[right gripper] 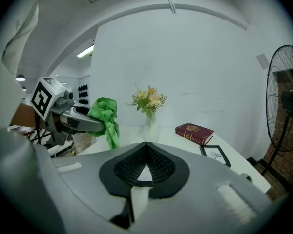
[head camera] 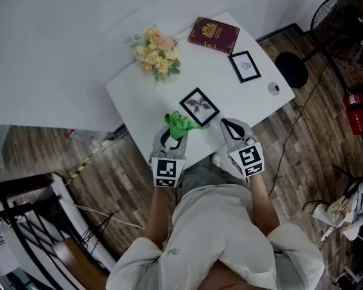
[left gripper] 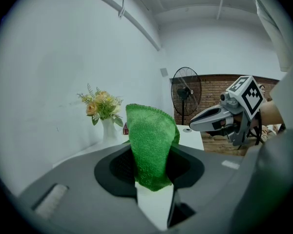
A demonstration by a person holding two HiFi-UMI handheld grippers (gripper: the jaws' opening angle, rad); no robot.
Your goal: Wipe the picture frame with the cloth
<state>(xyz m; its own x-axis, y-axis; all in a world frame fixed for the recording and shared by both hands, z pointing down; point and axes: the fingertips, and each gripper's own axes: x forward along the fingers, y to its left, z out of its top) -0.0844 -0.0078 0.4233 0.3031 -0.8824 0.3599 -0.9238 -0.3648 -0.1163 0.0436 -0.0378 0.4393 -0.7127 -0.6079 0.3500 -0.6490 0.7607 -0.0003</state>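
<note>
A black picture frame lies flat on the white table near its front edge. My left gripper is shut on a green cloth, held just in front of the frame and above the table edge. In the left gripper view the cloth stands up from between the jaws of the left gripper. My right gripper hovers to the right of the frame, shut with nothing in it. In the right gripper view its tips meet, and the cloth hangs at the left.
A second small frame, a red book, a vase of flowers and a small round object sit farther back on the table. A standing fan is on the wooden floor to the right.
</note>
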